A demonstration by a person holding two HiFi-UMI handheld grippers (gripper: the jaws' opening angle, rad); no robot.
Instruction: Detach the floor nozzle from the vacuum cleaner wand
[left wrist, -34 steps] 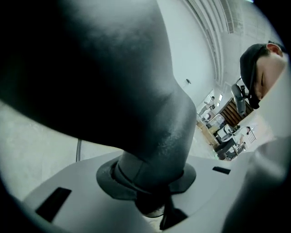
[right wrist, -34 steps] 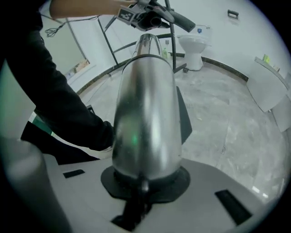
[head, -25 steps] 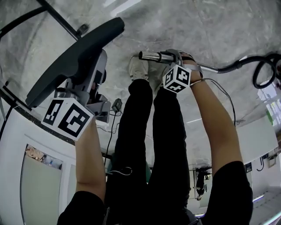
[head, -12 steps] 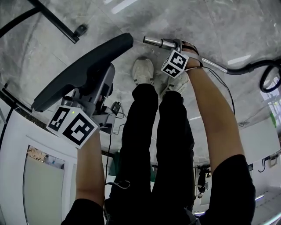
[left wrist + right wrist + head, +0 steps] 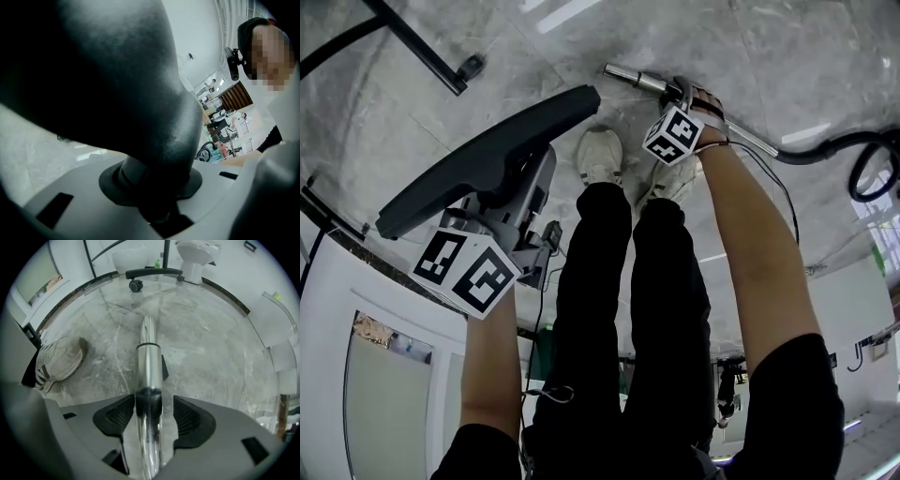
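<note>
The dark grey floor nozzle [image 5: 487, 155] is held up at the left, apart from the wand. My left gripper [image 5: 508, 195] is shut on its neck; in the left gripper view the nozzle [image 5: 117, 84] fills the picture and its neck sits between the jaws of the left gripper [image 5: 157, 197]. The chrome wand [image 5: 637, 81] lies low over the floor ahead of the person's feet. My right gripper [image 5: 680, 98] points down over it. In the right gripper view the wand [image 5: 148, 362] runs between the pads of the right gripper [image 5: 149, 416], whose jaws are opening, with a gap at the right pad.
Two pale shoes [image 5: 600, 155] stand on the grey stone floor just below the wand. The black hose [image 5: 862, 155] curls away at the right. A black chair leg with a caster [image 5: 469, 66] crosses the top left. A white cabinet [image 5: 356, 309] is at the left, a toilet [image 5: 197, 251] farther off.
Both hands have sunk toward the floor. The wand and the right gripper now sit farther from the body, and the nozzle has swung a little to the right with the left gripper.
</note>
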